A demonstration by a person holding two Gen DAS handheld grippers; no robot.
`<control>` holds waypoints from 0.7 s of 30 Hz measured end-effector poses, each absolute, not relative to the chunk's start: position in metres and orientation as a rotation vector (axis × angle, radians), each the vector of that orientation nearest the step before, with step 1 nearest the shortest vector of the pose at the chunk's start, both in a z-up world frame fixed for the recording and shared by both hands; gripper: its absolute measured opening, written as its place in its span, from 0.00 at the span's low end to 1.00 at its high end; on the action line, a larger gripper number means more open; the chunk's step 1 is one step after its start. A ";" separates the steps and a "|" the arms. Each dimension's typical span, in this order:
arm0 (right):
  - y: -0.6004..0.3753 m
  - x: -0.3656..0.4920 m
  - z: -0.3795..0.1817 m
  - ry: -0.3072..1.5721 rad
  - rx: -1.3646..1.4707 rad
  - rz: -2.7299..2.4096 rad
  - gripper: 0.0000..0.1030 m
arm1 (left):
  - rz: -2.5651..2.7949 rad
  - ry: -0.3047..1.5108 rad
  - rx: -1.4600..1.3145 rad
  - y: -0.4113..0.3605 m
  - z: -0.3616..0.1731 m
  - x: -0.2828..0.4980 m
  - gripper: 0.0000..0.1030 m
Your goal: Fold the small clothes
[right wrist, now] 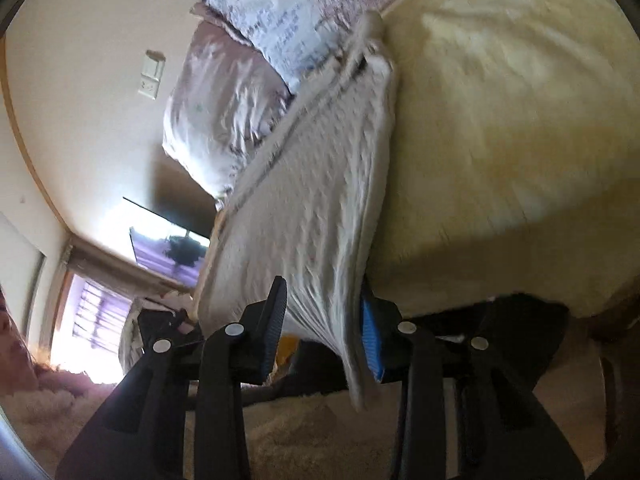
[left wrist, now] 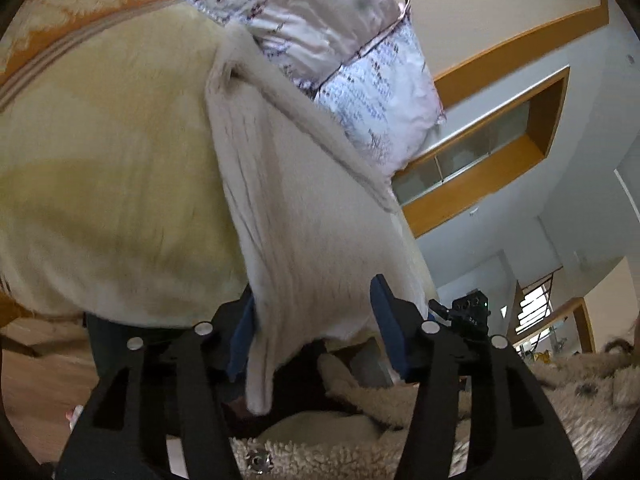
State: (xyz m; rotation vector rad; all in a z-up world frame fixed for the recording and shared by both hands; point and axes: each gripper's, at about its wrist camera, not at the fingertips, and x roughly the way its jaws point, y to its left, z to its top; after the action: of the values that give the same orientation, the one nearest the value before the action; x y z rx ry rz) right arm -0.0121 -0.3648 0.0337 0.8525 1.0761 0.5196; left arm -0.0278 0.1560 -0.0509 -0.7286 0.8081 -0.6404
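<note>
A small off-white knitted garment (left wrist: pixel 304 208) lies stretched on the pale yellow bed cover (left wrist: pixel 100 152). Its near end hangs between the fingers of my left gripper (left wrist: pixel 316 340), whose jaws stand wide apart with the cloth against the left blue pad (left wrist: pixel 242 340). In the right wrist view the same garment (right wrist: pixel 316 208) runs down between the fingers of my right gripper (right wrist: pixel 324 332), jaws apart, the cloth's hem resting on the right blue pad (right wrist: pixel 370 336). The other gripper's black body (left wrist: pixel 468 312) shows at the right of the left wrist view.
A pink-and-white patterned pillow (left wrist: pixel 328 36) lies at the garment's far end, also in the right wrist view (right wrist: pixel 256 40). A fluffy cream blanket (left wrist: pixel 560 392) lies below the grippers. The yellow bed cover (right wrist: pixel 520 120) fills the right. Walls, wooden trim and a bright window (right wrist: pixel 88 320) lie behind.
</note>
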 end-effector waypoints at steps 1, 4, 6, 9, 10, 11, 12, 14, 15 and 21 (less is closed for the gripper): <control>-0.365 -0.013 0.030 1.087 0.853 0.520 0.36 | -0.625 0.835 -0.704 0.152 -0.056 -0.030 0.53; -0.361 -0.016 0.017 1.108 0.868 0.528 0.36 | -0.616 0.882 -0.692 0.146 -0.069 -0.028 0.53; -0.358 -0.016 0.012 1.111 0.874 0.536 0.36 | -0.616 0.891 -0.692 0.142 -0.075 -0.026 0.53; -0.353 -0.015 0.012 1.107 0.841 0.552 0.18 | -0.617 0.912 -0.694 0.138 -0.081 -0.021 0.38; -0.350 -0.016 0.017 1.095 0.816 0.569 0.11 | -0.623 0.928 -0.689 0.137 -0.083 -0.020 0.29; -0.350 -0.016 0.022 1.080 0.802 0.578 0.09 | -0.627 0.939 -0.685 0.136 -0.084 -0.019 0.13; -0.350 -0.018 0.028 1.059 0.786 0.589 0.08 | -0.633 0.944 -0.680 0.136 -0.083 -0.020 0.07; -0.351 -0.019 0.045 0.998 0.756 0.599 0.08 | -0.648 0.926 -0.672 0.139 -0.077 -0.022 0.07; -0.353 -0.019 0.055 0.957 0.742 0.603 0.08 | -0.659 0.907 -0.662 0.140 -0.071 -0.024 0.07; -0.345 -0.002 0.112 0.772 0.618 0.560 0.07 | -0.674 0.760 -0.603 0.149 -0.024 -0.016 0.06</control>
State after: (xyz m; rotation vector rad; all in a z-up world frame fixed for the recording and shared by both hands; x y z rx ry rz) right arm -0.0021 -0.3452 0.1122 0.6184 0.7722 0.5605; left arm -0.0164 0.1493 -0.0236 -0.6027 0.7596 -0.6745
